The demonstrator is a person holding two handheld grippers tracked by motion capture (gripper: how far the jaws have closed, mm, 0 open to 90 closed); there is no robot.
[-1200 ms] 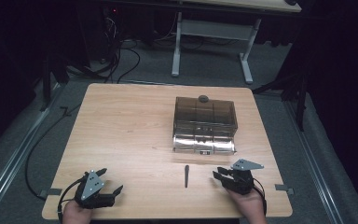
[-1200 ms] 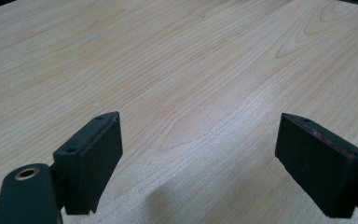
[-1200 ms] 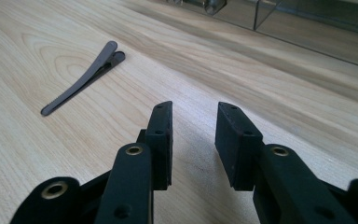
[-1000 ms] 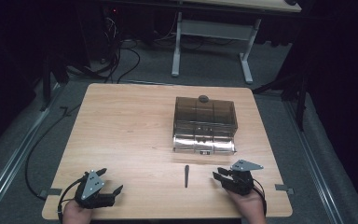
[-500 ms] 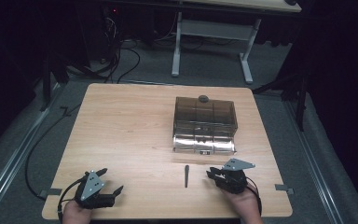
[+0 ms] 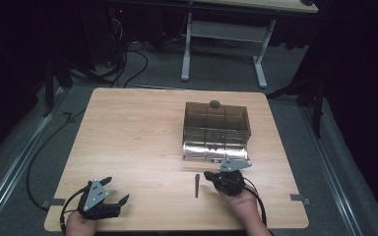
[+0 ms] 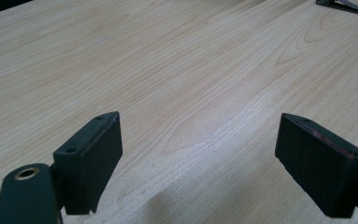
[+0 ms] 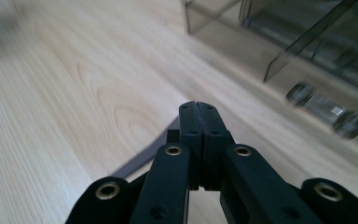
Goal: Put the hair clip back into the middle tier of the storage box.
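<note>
A thin dark stick [image 6: 197, 185] lies on the wooden table [image 6: 138, 128] in front of a smoky see-through box [image 6: 216, 123]. A small round knob [image 6: 215, 103] sits on the box's top. My right gripper [image 6: 209, 175] hovers just right of the stick. Its jaws have just been closing and now meet, with nothing between them. In the right gripper view [image 8: 199, 109] the stick [image 8: 142, 161] runs beneath the closed jaws, and the box [image 8: 279, 42] stands beyond. My left gripper [image 6: 115, 190] rests open at the table's near left corner, its pads [image 7: 95, 154] wide apart over bare wood.
The box's shiny lower front [image 6: 215, 150] faces me, close behind the right gripper. Cables [image 6: 34, 162] trail off the table's left side. A second table's legs [image 6: 187, 44] stand on the floor beyond the far edge.
My right gripper has slid left towards the stick and its jaws have closed. The left gripper has stayed where it was.
</note>
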